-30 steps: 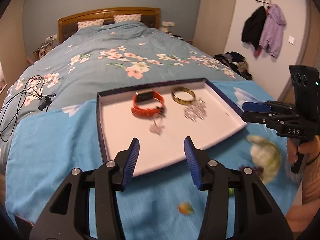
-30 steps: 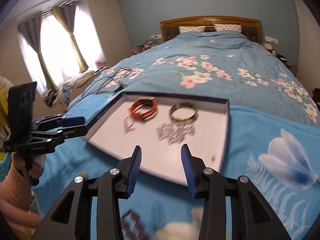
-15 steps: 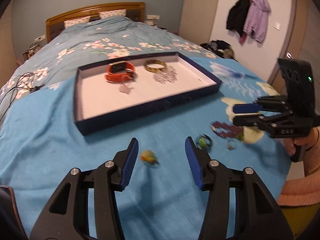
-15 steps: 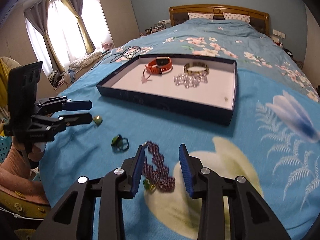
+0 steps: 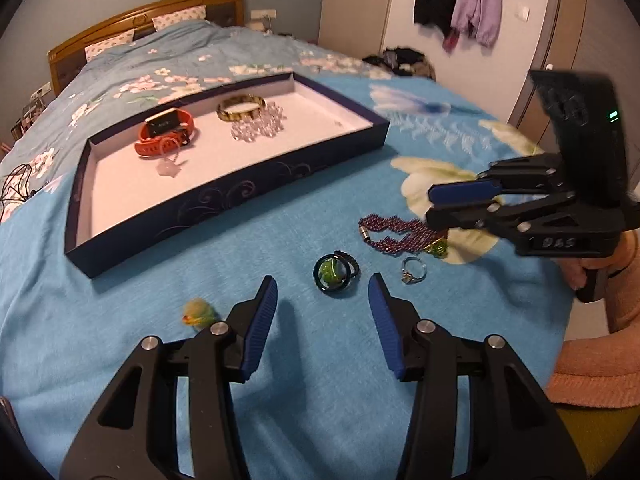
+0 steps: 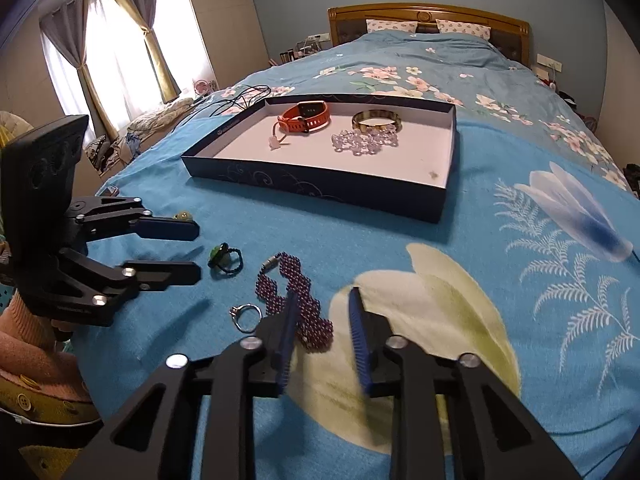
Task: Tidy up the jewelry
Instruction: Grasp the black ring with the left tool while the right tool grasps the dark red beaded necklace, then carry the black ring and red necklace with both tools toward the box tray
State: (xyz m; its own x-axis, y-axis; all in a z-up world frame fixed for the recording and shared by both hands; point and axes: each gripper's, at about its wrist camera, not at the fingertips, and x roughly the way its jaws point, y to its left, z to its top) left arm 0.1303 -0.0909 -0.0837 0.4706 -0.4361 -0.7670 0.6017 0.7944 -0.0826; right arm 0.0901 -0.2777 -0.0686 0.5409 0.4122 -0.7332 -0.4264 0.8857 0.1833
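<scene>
A dark blue tray [image 5: 224, 196] [image 6: 320, 188] on the bed holds an orange watch [image 5: 166, 134], a gold bangle [image 5: 241, 107], a clear bead bracelet [image 5: 258, 128] and a small pendant [image 5: 167, 166]. Loose on the blanket lie a green-stone ring [image 5: 334, 273] [image 6: 224, 258], a purple bead bracelet [image 5: 394, 234] [image 6: 296, 300], a silver ring [image 5: 413, 272] [image 6: 245, 315] and a small yellow-green bead [image 5: 197, 315]. My left gripper [image 5: 322, 292] is open just short of the green ring. My right gripper [image 6: 324, 312] is open over the purple bracelet's near end.
The bed's blue blanket [image 6: 480, 260] carries everything. A black cable [image 6: 236, 100] lies beyond the tray's far left corner. Curtained windows [image 6: 100, 60] are at left; coats [image 5: 464, 0] hang on the wall at right. The person's sleeve [image 5: 600, 320] is at the bed edge.
Both grippers have pulled back from over the tray and dropped low toward the loose jewelry on the near blanket. Both stay open and empty.
</scene>
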